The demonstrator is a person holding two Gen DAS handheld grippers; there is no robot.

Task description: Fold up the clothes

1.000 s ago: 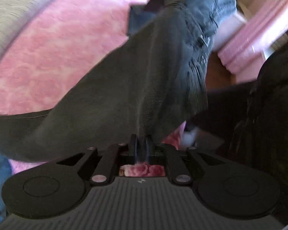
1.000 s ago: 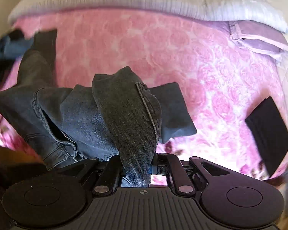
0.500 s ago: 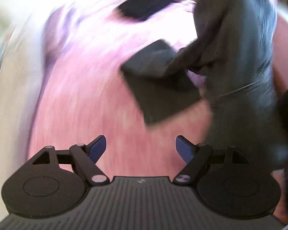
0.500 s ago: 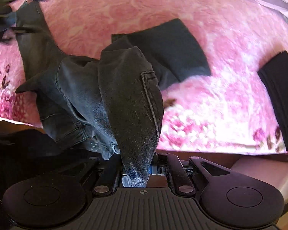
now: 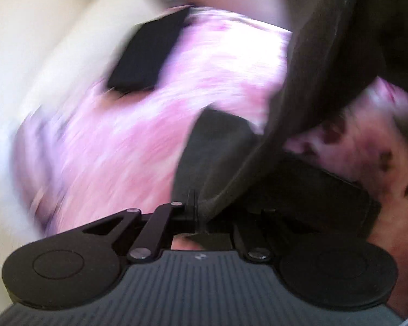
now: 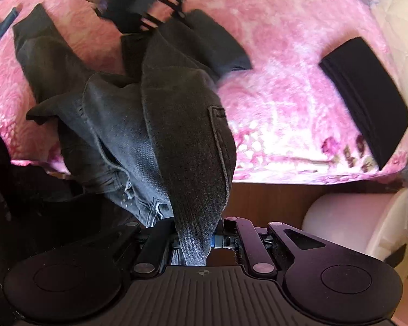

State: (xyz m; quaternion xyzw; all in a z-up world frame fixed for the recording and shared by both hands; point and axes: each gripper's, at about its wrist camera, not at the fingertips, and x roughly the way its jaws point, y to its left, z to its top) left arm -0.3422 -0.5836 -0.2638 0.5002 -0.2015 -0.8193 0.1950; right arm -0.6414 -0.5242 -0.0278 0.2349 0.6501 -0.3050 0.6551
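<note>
From the left wrist view, my left gripper (image 5: 194, 203) now has its fingers pinched together on a fold of the dark grey jeans (image 5: 307, 87) where a second ago it gripped another part and half a second ago it stood wide and empty, so I judge I have regripped further along the garment for the next fold. The picture is smeared, so I can't say how deep the cloth sits in the pinch. The jeans rise from the fingers towards two o'clock, over the pink bedspread (image 5: 117, 157). A folded black garment (image 5: 147, 57) lies at eleven o'clock, well apart. In the right wrist view, my right gripper (image 6: 195, 240) stays clamped on the jeans' waist end, the rest draped towards eleven o'clock. The bed's edge (image 6: 299, 178) runs close at three o'clock, so open room lies up the bedspread at one o'clock.
</note>
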